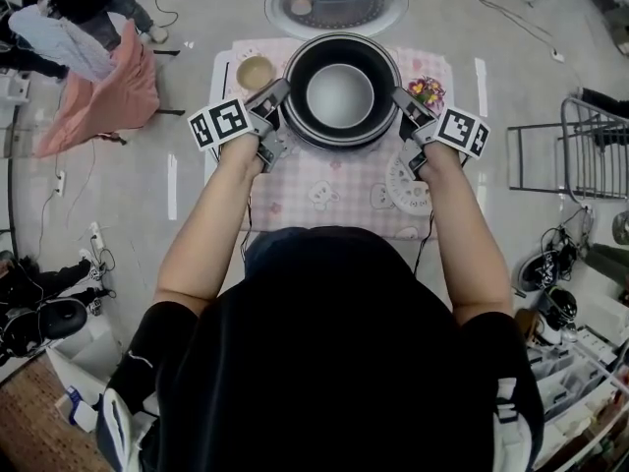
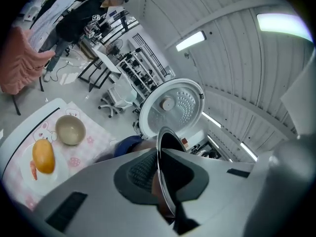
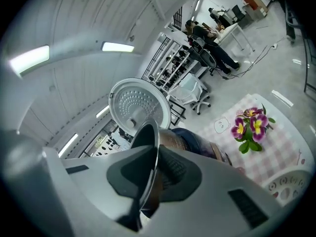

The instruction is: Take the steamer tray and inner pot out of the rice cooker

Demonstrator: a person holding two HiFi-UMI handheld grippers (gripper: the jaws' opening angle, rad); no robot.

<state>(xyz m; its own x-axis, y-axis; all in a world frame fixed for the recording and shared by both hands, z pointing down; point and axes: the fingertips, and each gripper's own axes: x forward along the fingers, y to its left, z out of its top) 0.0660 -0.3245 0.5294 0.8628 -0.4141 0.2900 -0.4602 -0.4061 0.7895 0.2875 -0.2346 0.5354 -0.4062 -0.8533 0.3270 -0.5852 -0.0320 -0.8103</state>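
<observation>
Left tongs (image 1: pixel 280 94) closed on the left rim of the inner pot (image 1: pixel 339 94); the left gripper view shows the thin metal rim pinched between the dark pads. Right tongs (image 1: pixel 401 101) closed on the right rim, same pinch in the right gripper view. Pot is dark with a pale bottom and sits level in the mouth of the rice cooker (image 3: pixel 190 136), held from both sides. Can't tell how far it is clear of the cooker. Cooker lid (image 1: pixel 336 0) stands open behind the pot, with its perforated inner plate showing. Steamer tray (image 1: pixel 405 187), a white perforated disc, lies on the pink checked worktop (image 1: pixel 324 190) just beside the right forearm, apart from the cooker. Small beige bowl (image 1: pixel 255 72) left of the cooker, purple-yellow flowers (image 1: pixel 426 90) right of it.
</observation>
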